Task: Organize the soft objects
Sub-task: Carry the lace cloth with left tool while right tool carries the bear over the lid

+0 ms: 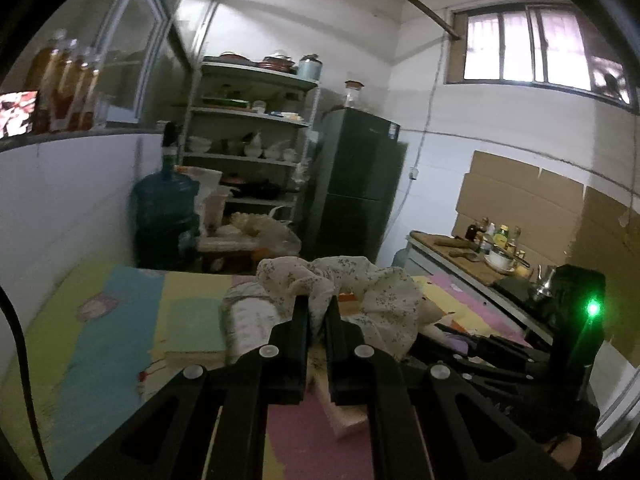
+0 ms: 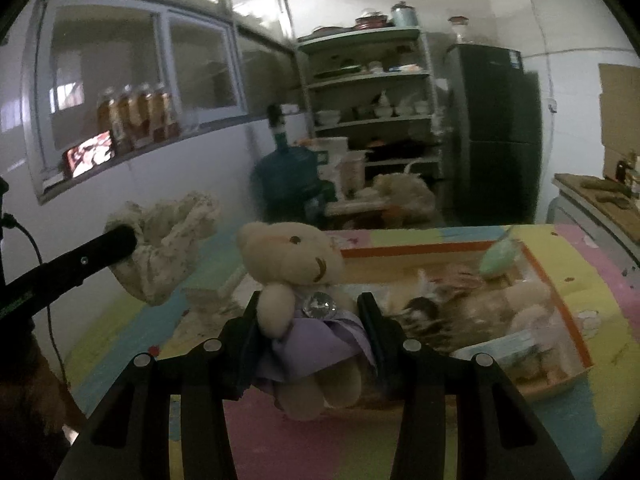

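Note:
My left gripper (image 1: 318, 304) is shut on a cream floral cloth (image 1: 360, 292), which hangs bunched over its fingertips above the pastel foam mat (image 1: 120, 320). The same cloth (image 2: 164, 248) shows in the right wrist view, dangling from the left gripper's black finger (image 2: 104, 248) at the left. My right gripper (image 2: 312, 304) is shut on a beige teddy bear (image 2: 292, 260) in a purple dress, clamped around its body and lifted off the mat. Part of that bear (image 1: 434, 314) peeks out behind the cloth in the left wrist view.
A shallow orange-rimmed cardboard box (image 2: 560, 300) with several soft toys lies on the mat at right. Behind stand a blue water jug (image 1: 166, 204), a metal shelf (image 1: 248, 128), a dark fridge (image 1: 356, 184) and a counter (image 1: 460, 252) with bottles.

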Tool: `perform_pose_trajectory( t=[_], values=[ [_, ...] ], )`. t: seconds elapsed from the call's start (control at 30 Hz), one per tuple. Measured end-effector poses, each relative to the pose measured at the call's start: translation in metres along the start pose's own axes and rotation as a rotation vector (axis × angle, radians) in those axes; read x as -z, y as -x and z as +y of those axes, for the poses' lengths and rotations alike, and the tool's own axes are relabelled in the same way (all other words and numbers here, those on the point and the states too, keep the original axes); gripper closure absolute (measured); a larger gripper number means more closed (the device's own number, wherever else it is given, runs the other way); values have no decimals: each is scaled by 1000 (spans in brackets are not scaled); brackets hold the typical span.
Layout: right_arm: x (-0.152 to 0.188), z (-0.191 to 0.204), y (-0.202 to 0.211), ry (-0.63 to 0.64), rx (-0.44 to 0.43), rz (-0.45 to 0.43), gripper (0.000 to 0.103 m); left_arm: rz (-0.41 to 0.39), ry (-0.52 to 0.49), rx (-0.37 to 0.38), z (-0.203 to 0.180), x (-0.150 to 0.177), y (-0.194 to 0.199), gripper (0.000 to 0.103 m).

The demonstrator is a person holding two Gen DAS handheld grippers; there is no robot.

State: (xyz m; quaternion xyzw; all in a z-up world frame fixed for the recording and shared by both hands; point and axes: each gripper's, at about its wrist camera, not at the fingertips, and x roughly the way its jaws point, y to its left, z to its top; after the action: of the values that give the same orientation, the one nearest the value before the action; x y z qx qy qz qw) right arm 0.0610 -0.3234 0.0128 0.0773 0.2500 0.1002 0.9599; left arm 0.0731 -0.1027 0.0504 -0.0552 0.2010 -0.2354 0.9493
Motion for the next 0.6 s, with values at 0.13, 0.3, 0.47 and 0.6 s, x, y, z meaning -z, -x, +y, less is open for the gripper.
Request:
perform_pose_trajectory(
  t=[0.13, 0.3, 0.47, 0.6],
  values=[
    [-3, -20, 1, -7, 12, -2, 56, 10, -16, 22, -20, -2, -19, 96],
    [-8, -42, 4, -11, 28, -14, 56, 31, -31, 31, -41, -2, -40, 96],
    [-8, -71, 6, -43, 57, -30, 56, 54, -51, 37, -61, -2, -62, 96],
    [-7, -97, 8, -74, 85, -43, 56, 76, -62, 48, -73, -4, -81, 96]
  ],
)
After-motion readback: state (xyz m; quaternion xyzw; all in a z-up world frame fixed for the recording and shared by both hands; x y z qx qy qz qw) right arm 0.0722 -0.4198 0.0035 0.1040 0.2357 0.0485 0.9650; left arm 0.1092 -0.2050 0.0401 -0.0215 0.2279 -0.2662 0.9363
